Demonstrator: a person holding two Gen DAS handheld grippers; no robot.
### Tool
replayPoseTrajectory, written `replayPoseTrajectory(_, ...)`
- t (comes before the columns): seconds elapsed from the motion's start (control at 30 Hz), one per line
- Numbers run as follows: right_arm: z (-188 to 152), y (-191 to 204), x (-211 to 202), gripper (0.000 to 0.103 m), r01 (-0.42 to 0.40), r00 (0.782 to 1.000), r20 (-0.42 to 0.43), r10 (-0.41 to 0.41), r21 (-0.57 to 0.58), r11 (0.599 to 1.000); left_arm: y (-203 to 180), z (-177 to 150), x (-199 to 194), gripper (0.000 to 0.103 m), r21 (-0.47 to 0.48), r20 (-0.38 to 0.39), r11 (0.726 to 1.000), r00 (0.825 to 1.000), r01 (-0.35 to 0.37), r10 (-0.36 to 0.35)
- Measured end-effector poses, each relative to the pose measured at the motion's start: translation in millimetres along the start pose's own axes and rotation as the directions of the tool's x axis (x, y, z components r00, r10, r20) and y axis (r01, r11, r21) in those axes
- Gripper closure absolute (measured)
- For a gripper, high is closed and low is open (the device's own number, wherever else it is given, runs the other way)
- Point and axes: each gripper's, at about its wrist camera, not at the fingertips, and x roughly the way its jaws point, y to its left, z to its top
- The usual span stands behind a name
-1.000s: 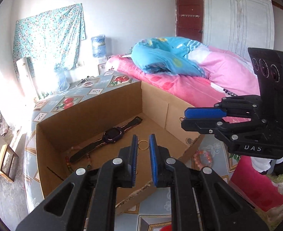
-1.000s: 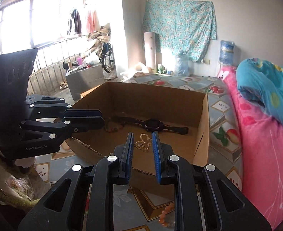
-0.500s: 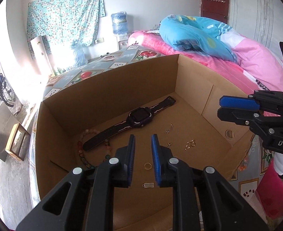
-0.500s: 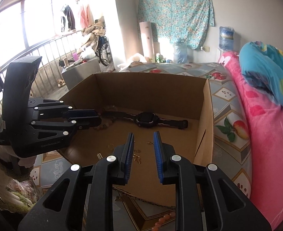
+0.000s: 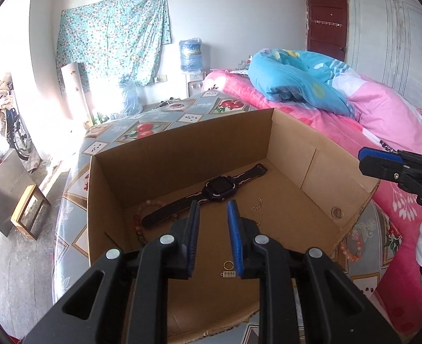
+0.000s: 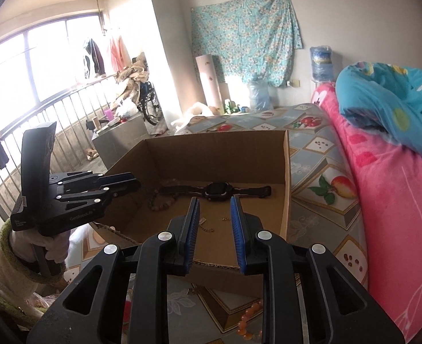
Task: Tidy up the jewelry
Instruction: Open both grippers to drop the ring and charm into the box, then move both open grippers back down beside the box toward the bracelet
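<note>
An open cardboard box (image 5: 320, 172) sits on the patterned cloth beside the bed. On its floor lie a black watch (image 5: 218, 186), a brown bead bracelet (image 5: 139, 223), a thin gold chain (image 5: 257, 205) and a small gold ring with a charm (image 5: 228, 268). My left gripper (image 5: 214, 205) hangs over the box's near side, open, with nothing between its blue pads. My right gripper (image 6: 214, 200) points into the box from the near edge; its jaws are opening and hold nothing. The right wrist view shows the watch (image 6: 219, 190), gold pieces (image 6: 206, 226) and the left gripper (image 6: 125, 182).
An orange bead bracelet (image 6: 248, 318) lies on the cloth outside the box, near its corner (image 5: 354, 246). A pink bed with a blue quilt (image 5: 297, 83) runs along the right. A gloved hand (image 6: 53, 246) holds the left gripper. The cloth (image 6: 311, 154) stretches behind the box.
A second ago each gripper pinched a small gold piece above the box. Both let go; the pieces now lie on the box floor. Both jaws stand wider and the views look deeper into the box.
</note>
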Motion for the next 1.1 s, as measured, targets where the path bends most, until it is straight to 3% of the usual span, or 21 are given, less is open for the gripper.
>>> replayPoseTrajectory(0.1, -7, 3, -17, 0.067, -0.025, 0.999, 0.023, 0.024, 0.018, 1.000, -3, -9, -22, 0.080, 0.007, 0.058, 0.999, 0.997, 0.041, -0.041)
replayPoseTrajectory(0.27, -32, 13, -36, 0.054, -0.091, 0.996, -0.016, 0.091, 0.007, 0.996, -14, -35, -55, 0.076, 0.046, 0.110, 0.991, 0.986, 0.122, -0.127)
replayPoseTrajectory(0.37, -51, 21, -34, 0.054, -0.104, 0.992, -0.073, 0.104, 0.007, 0.995, -25, -51, -69, 0.066, 0.091, 0.107, 0.979, 0.975, 0.185, -0.195)
replayPoseTrajectory(0.47, -67, 24, -18, 0.054, -0.090, 0.988, -0.123, 0.094, 0.040, 0.995, -42, -67, -66, 0.057, 0.118, 0.049, 0.966, 0.970, 0.232, -0.239)
replayPoseTrajectory(0.57, -75, 26, 5, 0.054, -0.040, 0.985, -0.163, 0.049, 0.057, 0.998, -60, -82, -45, 0.056, 0.139, -0.041, 0.967, 0.977, 0.212, -0.209)
replayPoseTrajectory(0.7, -83, 26, 36, 0.072, 0.021, 0.976, -0.217, -0.009, 0.053, 0.998, -68, -101, -16, 0.056, 0.160, -0.128, 0.978, 0.985, 0.138, -0.118)
replayPoseTrajectory(0.77, -84, 29, 49, 0.074, 0.048, 0.971, -0.236, -0.041, 0.024, 0.999, -65, -107, -6, 0.056, 0.143, -0.158, 0.982, 0.982, 0.122, -0.099)
replayPoseTrajectory(1.1, -97, 48, 76, 0.079, 0.111, 0.955, -0.267, -0.130, -0.085, 0.990, -61, -119, 8, 0.056, 0.109, -0.185, 0.987, 0.978, 0.116, -0.095)
